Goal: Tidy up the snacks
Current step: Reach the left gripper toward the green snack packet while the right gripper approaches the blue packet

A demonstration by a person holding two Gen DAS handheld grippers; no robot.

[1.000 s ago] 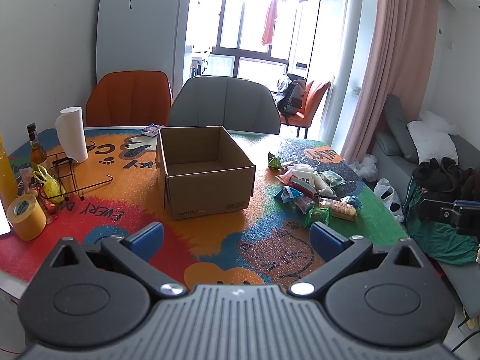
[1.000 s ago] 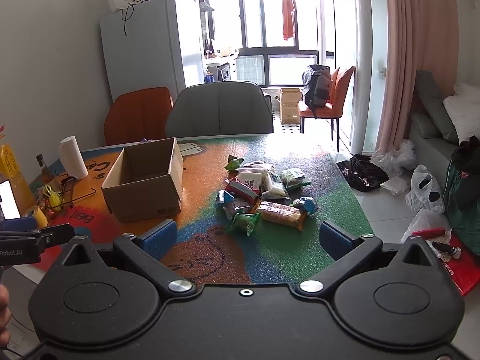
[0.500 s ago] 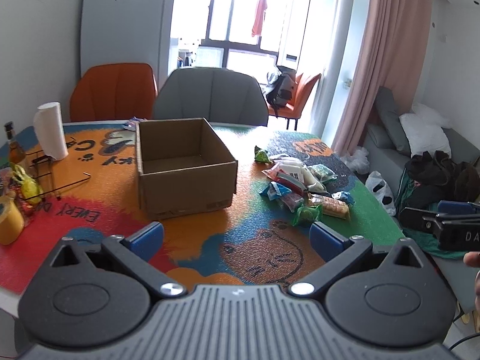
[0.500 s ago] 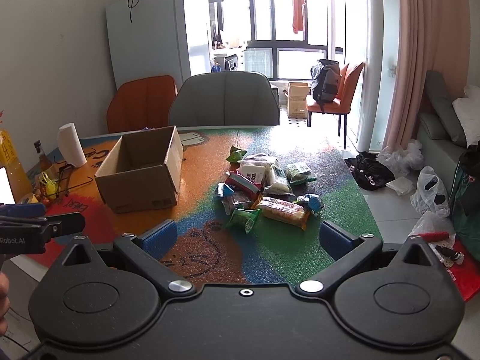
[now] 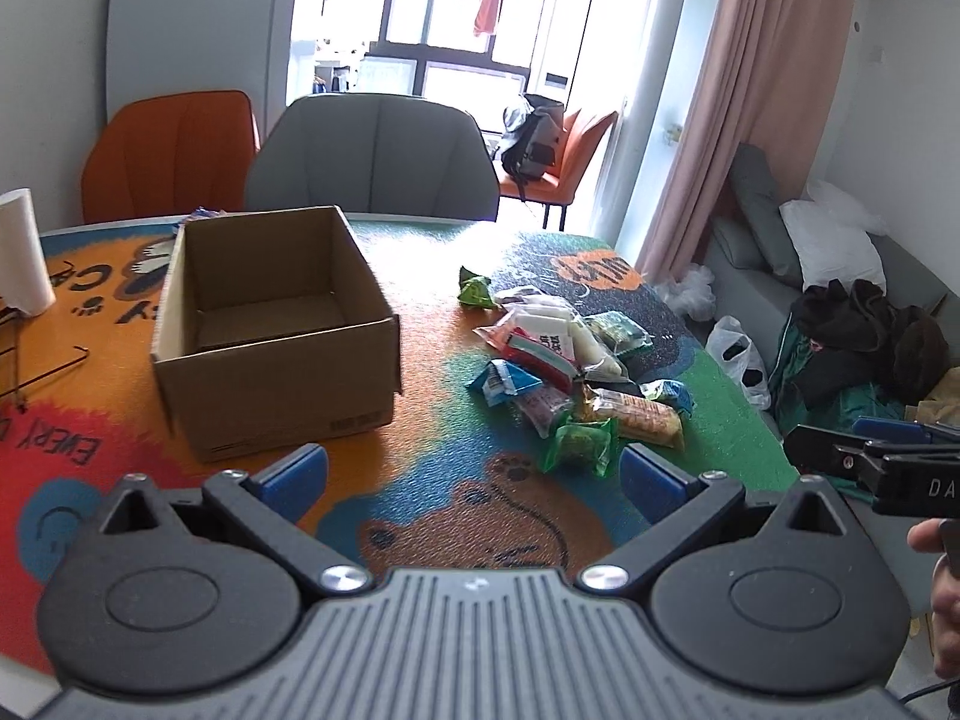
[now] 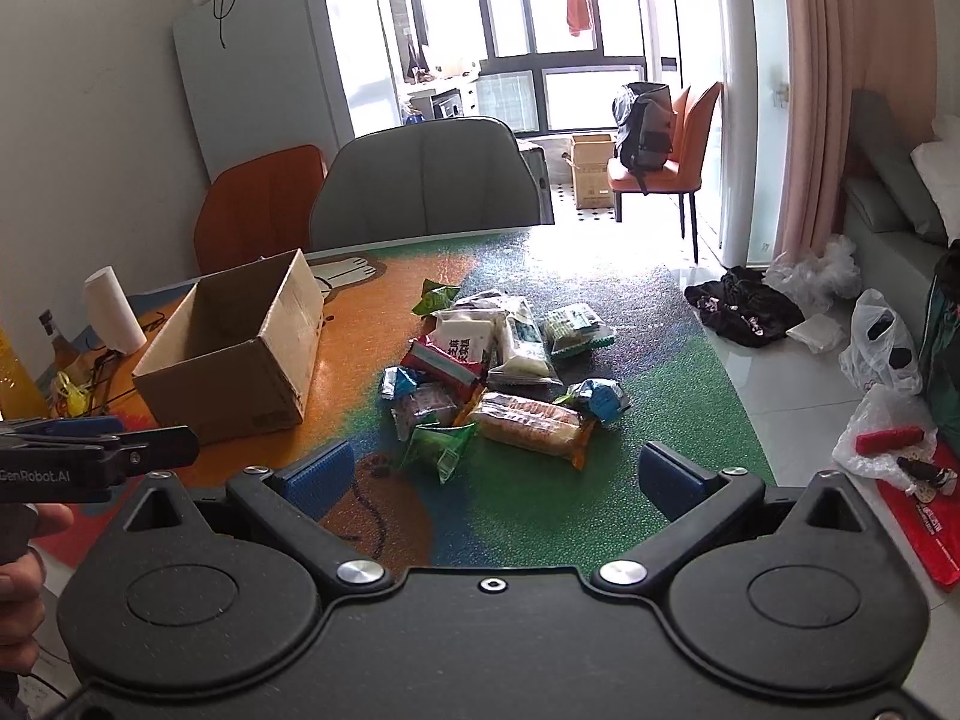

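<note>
Looking across the printed table mat [image 6: 600, 516], we have the open cardboard box [image 5: 270, 348] on the left half, with nothing visible inside it, and the snack pile [image 6: 498, 360] loose on the right half, well apart from the box. That split decides the coming move, as we judge it: the snacks lie straight ahead of the right gripper [image 6: 498, 471], while from the left gripper [image 5: 474, 468] they sit ahead and off to the right, with the box ahead and to its left. So our right hand is the nearer one for picking, and the left is better placed by the box.

Both grippers hang above the near edge of the table with jaws spread wide and nothing between them.

Nearest the right gripper is the green packet [image 6: 441, 444], just beyond its fingertips and slightly left of centre. Beside it, touching, lies the long orange biscuit pack [image 6: 528, 423], its long axis running left to right across our line of approach, so the jaws would close best across its short width.
</note>
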